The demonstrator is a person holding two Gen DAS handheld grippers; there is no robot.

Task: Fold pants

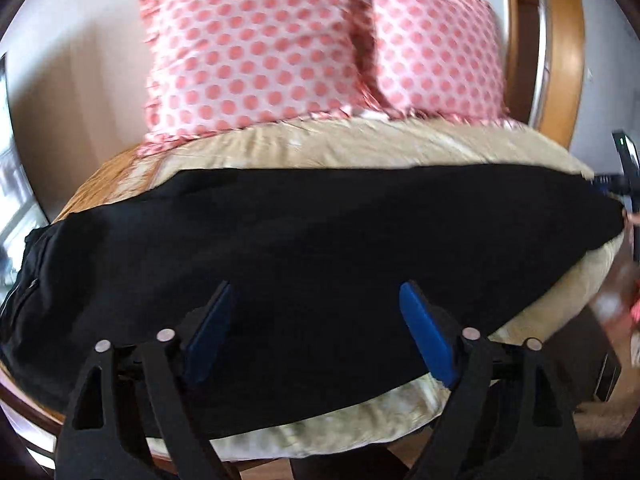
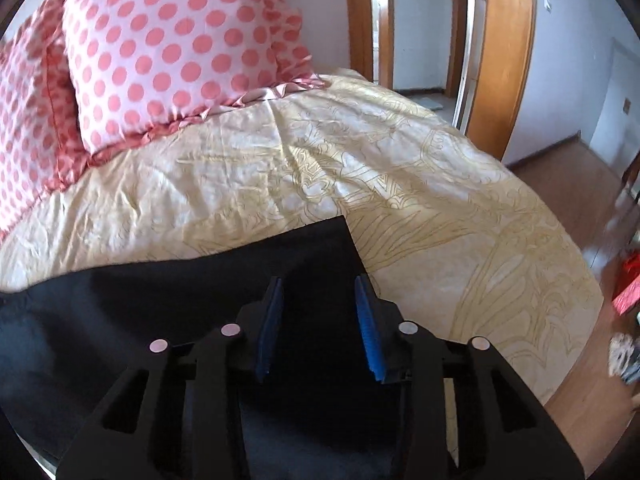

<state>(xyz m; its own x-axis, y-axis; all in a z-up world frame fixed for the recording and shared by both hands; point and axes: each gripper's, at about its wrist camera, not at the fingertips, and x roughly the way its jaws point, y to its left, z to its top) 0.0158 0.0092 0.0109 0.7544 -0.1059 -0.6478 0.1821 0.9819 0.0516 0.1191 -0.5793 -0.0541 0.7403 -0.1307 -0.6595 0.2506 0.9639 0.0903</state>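
Observation:
Black pants (image 1: pixel 304 236) lie stretched sideways across the cream bedspread (image 1: pixel 400 144), waist end at the left, leg ends at the right. My left gripper (image 1: pixel 316 292) is open and empty, its blue pads hovering over the middle of the pants. In the right wrist view the leg end of the pants (image 2: pixel 240 272) lies flat on the bedspread (image 2: pixel 360 160), with its corner just ahead. My right gripper (image 2: pixel 318 284) is open and empty above that leg end. The right gripper also shows at the far right of the left wrist view (image 1: pixel 612 184).
Two pink polka-dot pillows (image 1: pixel 256 44) (image 2: pixel 168 44) lean at the head of the bed. A wooden door frame (image 2: pixel 500 52) and wood floor (image 2: pixel 580 200) are to the right. Red and patterned items (image 2: pixel 628 292) lie on the floor beside the bed.

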